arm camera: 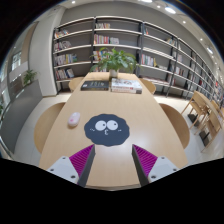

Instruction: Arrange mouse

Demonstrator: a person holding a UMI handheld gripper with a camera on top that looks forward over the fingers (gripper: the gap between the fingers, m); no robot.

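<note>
Gripper [112, 160] spread, holding nothing. Mouse [73, 119] on the counter [140, 108], left of the mouse pad [108, 128], ahead-left of the gripper, well apart.

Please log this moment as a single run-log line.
tool: open, empty | small white mouse: on wooden table, left of round black mouse mat | mat: just ahead of fingers | grasp: not yet

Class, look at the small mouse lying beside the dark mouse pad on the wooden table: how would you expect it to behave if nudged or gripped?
The mouse looks small, so probably light. Its rounded shell might slip between the open tool fingers. On the smooth table it would likely slide rather than roll.
</note>
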